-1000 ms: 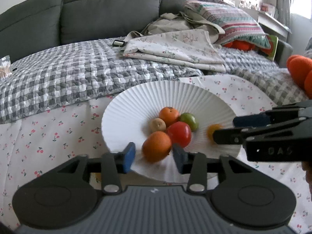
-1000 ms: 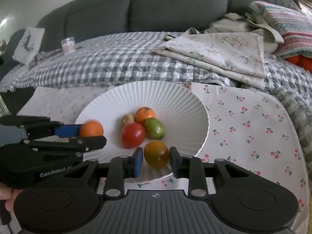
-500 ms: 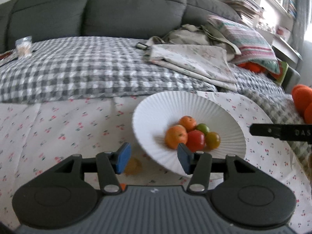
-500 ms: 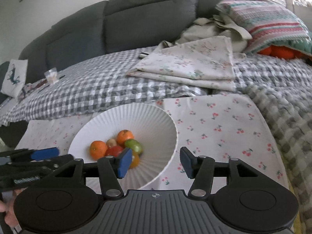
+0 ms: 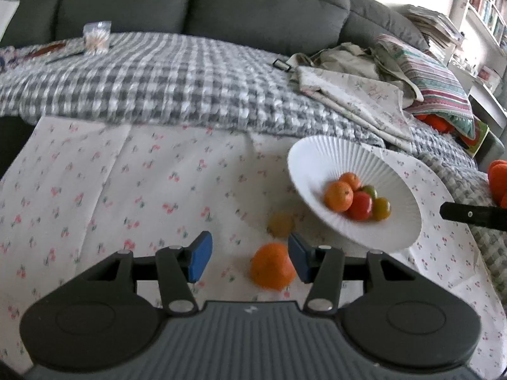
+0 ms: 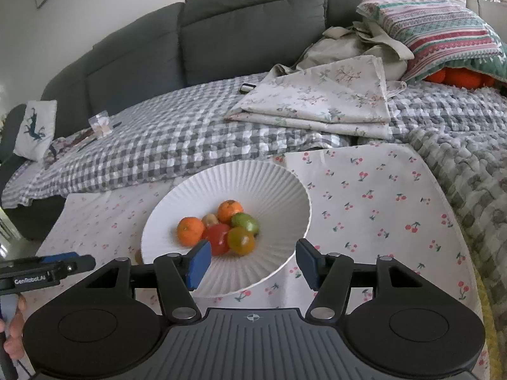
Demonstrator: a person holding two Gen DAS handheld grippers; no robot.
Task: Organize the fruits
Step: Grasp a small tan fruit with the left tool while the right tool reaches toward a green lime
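Bowl (image 6: 285, 190): you find it on the tablecloth (image 6: 380, 196), ahead of your right gripper (image 6: 252, 264).
Bowl contents: fruit pile (image 6: 221, 228) lies at the bottom, pieces touching one another.
Loose fruit (image 5: 272, 270): lies on the tablecloth, left of the bowl (image 5: 332, 158) in your left wrist view, just beside the right finger of your left gripper (image 5: 247, 258).
Second loose fruit (image 5: 280, 224): on the tablecloth beyond the first, near the bowl's rim.
Blanket (image 6: 158, 145): behind the tablecloth.
Folded cloth (image 6: 323, 101): on the blanket, behind and right of the bowl.
Pillow (image 6: 443, 31): right of and behind the folded cloth.
Sofa back (image 6: 221, 31): behind everything.
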